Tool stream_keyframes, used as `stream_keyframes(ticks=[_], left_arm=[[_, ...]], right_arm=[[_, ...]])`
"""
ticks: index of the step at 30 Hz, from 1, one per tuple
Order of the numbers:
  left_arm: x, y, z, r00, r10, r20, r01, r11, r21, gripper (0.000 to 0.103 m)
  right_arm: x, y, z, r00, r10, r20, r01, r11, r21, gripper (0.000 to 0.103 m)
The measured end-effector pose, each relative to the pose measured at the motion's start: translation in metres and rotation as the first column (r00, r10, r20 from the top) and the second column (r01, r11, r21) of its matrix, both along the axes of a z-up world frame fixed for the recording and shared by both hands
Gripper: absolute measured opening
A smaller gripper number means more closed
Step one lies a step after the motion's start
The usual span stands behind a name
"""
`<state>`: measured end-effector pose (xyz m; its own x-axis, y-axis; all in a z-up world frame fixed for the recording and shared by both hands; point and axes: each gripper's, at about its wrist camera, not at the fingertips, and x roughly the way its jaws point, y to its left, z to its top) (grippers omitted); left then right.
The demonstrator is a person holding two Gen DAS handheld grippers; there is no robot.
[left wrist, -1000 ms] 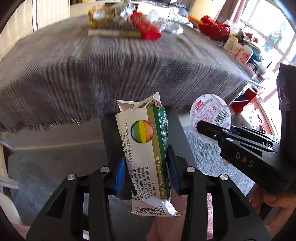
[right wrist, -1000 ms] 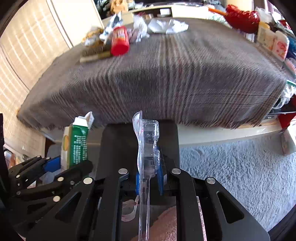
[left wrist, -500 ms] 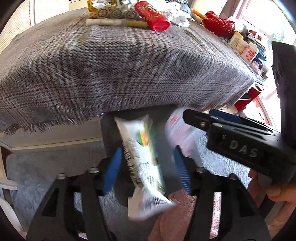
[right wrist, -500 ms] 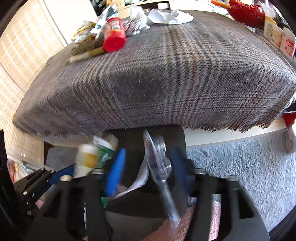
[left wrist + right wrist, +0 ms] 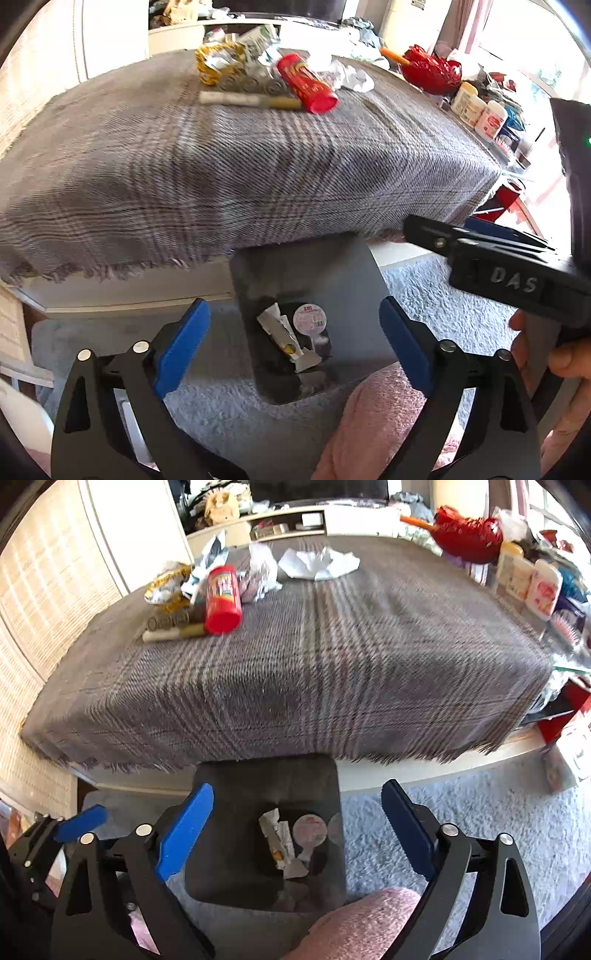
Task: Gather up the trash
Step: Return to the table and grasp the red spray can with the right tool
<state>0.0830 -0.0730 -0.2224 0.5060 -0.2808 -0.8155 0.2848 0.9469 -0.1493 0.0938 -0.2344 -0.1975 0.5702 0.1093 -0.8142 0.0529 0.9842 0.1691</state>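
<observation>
Left gripper (image 5: 293, 350): above the dark bin (image 5: 332, 269), fingers spread, nothing held; it gripped the carton (image 5: 284, 338) a second ago
Right gripper (image 5: 297, 834): above the same bin, fingers spread; the clear blister pack (image 5: 308, 834) has dropped
Bin: one carton, one pack, lying side by side
Counter (image 5: 295, 657): one red tube (image 5: 221, 600), several wrappers

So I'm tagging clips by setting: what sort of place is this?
Probably a lived-in home room: a plaid-clothed table, shaggy carpet, a low shelf unit behind, and a dark bin beside the table.
</observation>
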Motion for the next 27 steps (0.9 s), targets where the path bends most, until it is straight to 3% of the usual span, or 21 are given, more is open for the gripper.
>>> stream_keyframes(ticks=[12,27], left_arm=[[0.012,0.035,0.026,0.996,0.066,0.056,-0.068,0.997,0.044,0.093],[0.09,0.057,0.043,0.989,0.131,0.064,-0.134,0.99,0.046,0.093]], right_arm=[[0.004,-0.012,0.03,0.998,-0.029,0.057,0.029,1.0,0.001,0.1],[0.088,0.007,0.053,0.991,0.046,0.122,-0.053,0.997,0.053,0.097]])
